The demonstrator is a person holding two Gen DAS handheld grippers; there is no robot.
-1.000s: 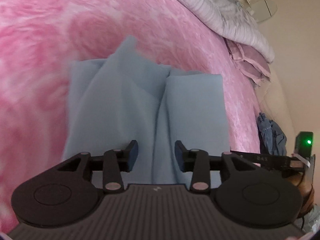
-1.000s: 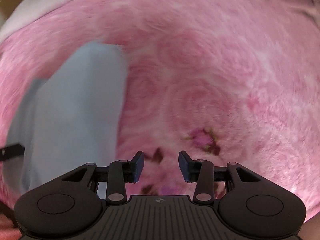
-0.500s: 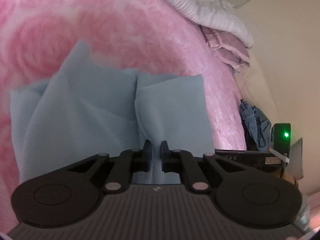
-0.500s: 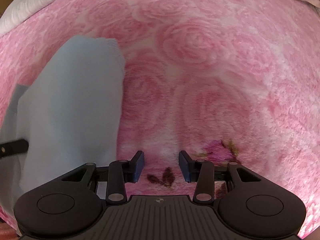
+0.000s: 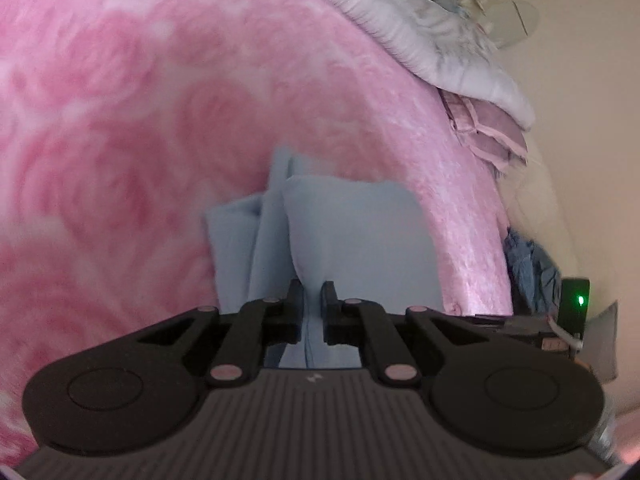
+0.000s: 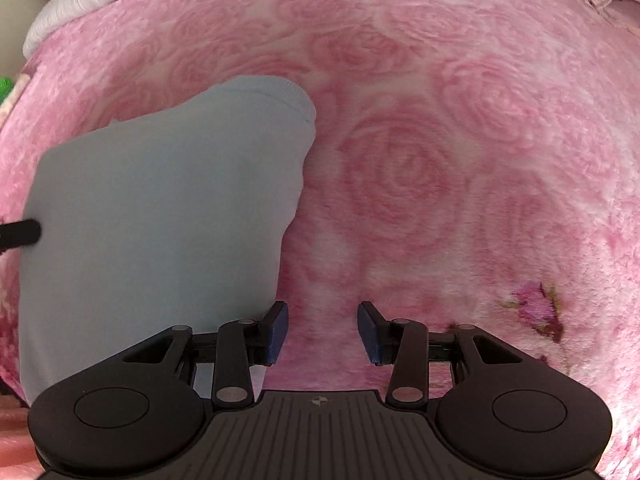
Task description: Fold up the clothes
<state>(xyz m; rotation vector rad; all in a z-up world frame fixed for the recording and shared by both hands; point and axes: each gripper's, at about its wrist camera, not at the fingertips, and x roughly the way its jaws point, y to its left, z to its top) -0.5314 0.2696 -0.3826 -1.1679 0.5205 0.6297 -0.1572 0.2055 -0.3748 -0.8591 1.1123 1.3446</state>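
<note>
The left tongs (image 5: 311,298) were seen pressed together on a fold of the light blue garment (image 5: 352,236), w/ cloth pinched between the two tips. Ahead of those tips the garment was bunched into upright folds and was hanging or lifted above the pink rose blanket (image 5: 140,120); how far off the bed it was could not be told. Beyond and to the right of the left tongs, a grey quilt (image 5: 440,28) and a pink pillow (image 5: 492,136) were seen at the bed's far edge, and a black box w/ a green light (image 5: 576,300) was seen at far right.

The right tongs (image 6: 322,330) were spread wide, nothing held. The garment (image 6: 160,208) was seen ahead-left of them, its ribbed hem farthest away. The left tip was just beside the cloth's near edge; contact could not be told. Only blanket (image 6: 440,160) was seen between and ahead of the tips.
</note>
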